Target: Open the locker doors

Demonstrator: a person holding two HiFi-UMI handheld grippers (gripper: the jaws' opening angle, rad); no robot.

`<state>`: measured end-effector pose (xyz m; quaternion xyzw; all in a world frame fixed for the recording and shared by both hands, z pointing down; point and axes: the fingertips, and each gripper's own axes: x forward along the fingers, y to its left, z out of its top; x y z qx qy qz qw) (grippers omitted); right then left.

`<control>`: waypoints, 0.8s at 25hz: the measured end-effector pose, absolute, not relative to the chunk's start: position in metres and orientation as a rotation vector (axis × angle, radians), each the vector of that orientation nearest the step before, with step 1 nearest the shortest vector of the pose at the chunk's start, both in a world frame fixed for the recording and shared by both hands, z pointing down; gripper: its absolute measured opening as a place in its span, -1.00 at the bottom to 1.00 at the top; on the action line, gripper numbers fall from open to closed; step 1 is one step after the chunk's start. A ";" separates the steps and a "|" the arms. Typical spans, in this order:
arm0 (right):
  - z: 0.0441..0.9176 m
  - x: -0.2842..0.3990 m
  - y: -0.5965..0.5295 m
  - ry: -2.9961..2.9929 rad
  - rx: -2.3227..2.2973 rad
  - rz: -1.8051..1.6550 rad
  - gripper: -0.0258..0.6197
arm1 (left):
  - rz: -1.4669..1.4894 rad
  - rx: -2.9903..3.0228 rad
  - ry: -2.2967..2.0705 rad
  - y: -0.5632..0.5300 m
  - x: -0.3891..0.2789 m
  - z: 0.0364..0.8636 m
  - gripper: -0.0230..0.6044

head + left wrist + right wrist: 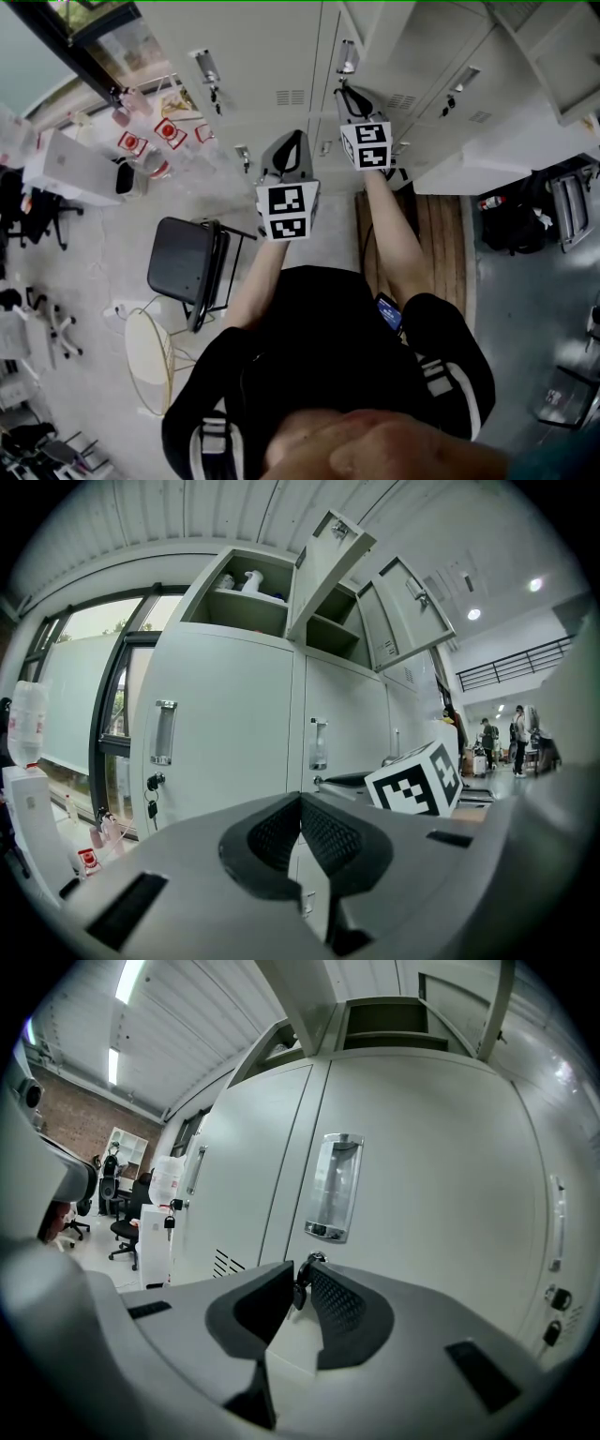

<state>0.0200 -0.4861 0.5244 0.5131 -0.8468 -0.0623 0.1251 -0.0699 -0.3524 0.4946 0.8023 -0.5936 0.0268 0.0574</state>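
Note:
A bank of pale grey lockers point(272, 56) faces me. My right gripper point(300, 1279) is up against a closed door point(441, 1204), just under its recessed handle point(335, 1188). Its jaws are shut on the dark key point(299, 1287) that hangs from the lock point(315, 1257). In the head view the right gripper point(349, 96) touches that door below the handle point(347, 58). My left gripper point(300, 801) is shut with nothing in it and hangs back from the doors, lower and to the left point(286, 155). Two upper doors point(328, 564) stand swung open.
A dark folding chair point(187, 262) and a white round stool point(150, 361) stand on the floor to my left. A wooden bench point(441, 244) and a black bag point(511, 225) are to my right. Other closed doors have keys point(150, 794) in their locks.

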 end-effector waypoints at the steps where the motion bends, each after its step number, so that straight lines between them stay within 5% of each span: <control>1: 0.524 0.020 -0.486 -2.467 1.495 -0.180 -0.71 | 0.076 2.428 -1.801 -0.352 -0.070 0.494 -0.90; 20: 0.523 0.027 -0.488 -2.606 1.565 0.032 -0.75 | 0.046 2.393 -1.811 -0.353 -0.074 0.499 -0.90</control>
